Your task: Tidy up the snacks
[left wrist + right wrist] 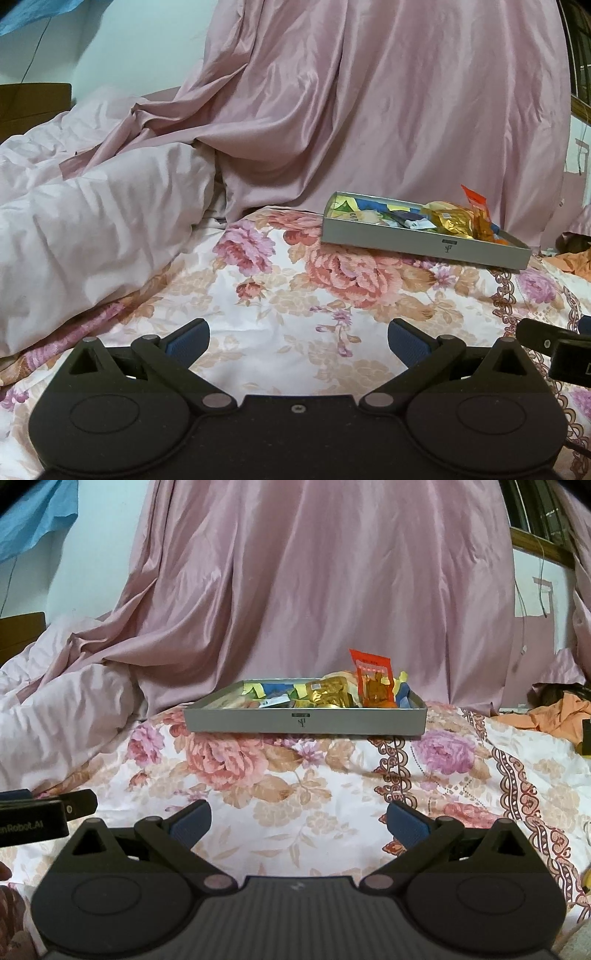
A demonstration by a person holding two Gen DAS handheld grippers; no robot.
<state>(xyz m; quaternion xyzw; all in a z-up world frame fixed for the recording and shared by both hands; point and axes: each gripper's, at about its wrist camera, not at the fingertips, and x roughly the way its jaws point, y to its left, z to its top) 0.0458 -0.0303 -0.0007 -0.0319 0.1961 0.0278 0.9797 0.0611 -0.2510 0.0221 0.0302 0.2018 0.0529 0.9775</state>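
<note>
Grey and shallow, the tray [306,722] sits on the bed [295,794], on a floral sheet [295,295] of pink and peach roses. It is filled with snacks: a gold packet [330,694] near the middle, an orange-red packet [373,681] standing upright toward the right end, and a mix of yellow, blue and white wrappers [269,694] lying flat to the left. In the left wrist view the same tray [424,245] lies ahead and to the right, seen at an angle, with the gold packet [452,219] and orange-red packet [478,212] at its right end.

Left claw [298,341] hangs low over the sheet, its blue-padded fingers [188,341] spread wide with nothing between them. Right claw [299,823] is likewise spread wide and empty, its blue pads [406,825] apart, pointed straight at the tray's long side. Both are well short of the tray. Each claw's edge shows in the other's view: the left one [44,812] at the left border of the right wrist view, the right one [554,343] at the right border of the left wrist view, so they are side by side.

A pale pink quilt [92,229] is bunched on the left of the bed. Behind the tray a mauve curtain [332,590] hangs in folds down to the bed. An orange cloth [561,716] lies at the far right.
</note>
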